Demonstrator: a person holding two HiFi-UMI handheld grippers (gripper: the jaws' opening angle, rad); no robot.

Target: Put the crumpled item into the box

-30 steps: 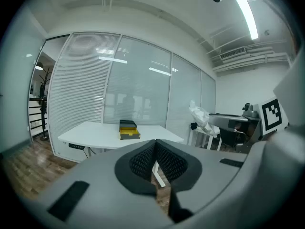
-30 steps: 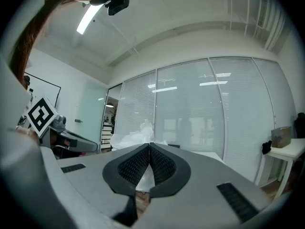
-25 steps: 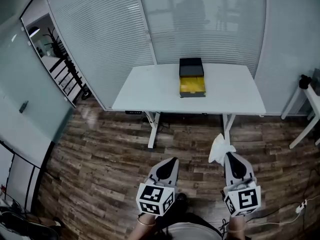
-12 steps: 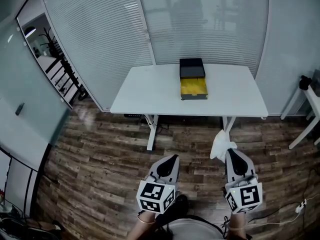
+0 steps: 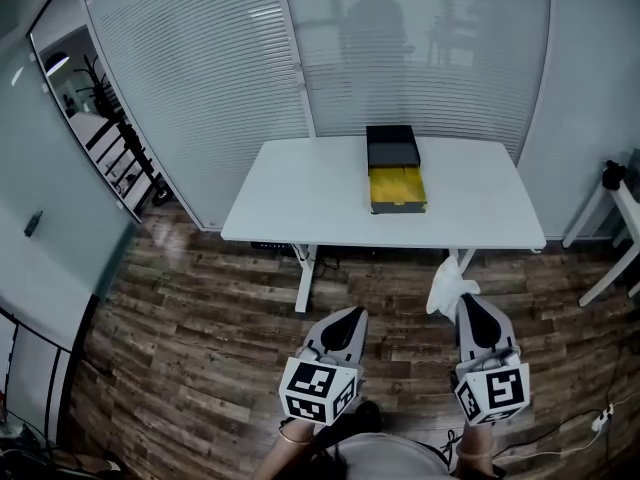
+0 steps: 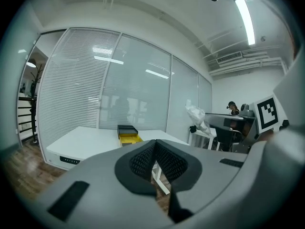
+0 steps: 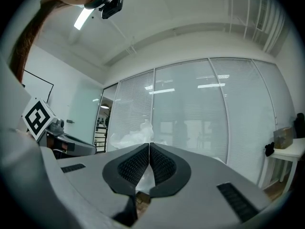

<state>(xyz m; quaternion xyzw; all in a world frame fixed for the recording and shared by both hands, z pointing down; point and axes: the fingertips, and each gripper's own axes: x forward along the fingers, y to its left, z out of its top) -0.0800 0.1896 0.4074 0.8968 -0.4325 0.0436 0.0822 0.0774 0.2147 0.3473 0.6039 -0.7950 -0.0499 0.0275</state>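
A crumpled white item (image 5: 449, 285) sticks out of my right gripper (image 5: 467, 303), which is shut on it above the floor in front of the table. In the right gripper view the white item (image 7: 134, 137) bulges up behind the closed jaws. The box (image 5: 397, 187), open with a yellow inside and a black lid part behind it, sits on the white table (image 5: 300, 198); the left gripper view shows the box (image 6: 127, 136) far ahead. My left gripper (image 5: 350, 315) hangs at lower centre, shut with nothing in it.
Wood-plank floor (image 5: 200, 338) lies between me and the table. Glass walls with blinds (image 5: 200, 78) stand behind and to the left. A second white table's legs (image 5: 610, 238) show at the right edge. A cable (image 5: 570, 433) lies on the floor at lower right.
The view has shifted slightly toward the table; both grippers sit a little further right and lower in the frame. The right gripper still holds the white item.
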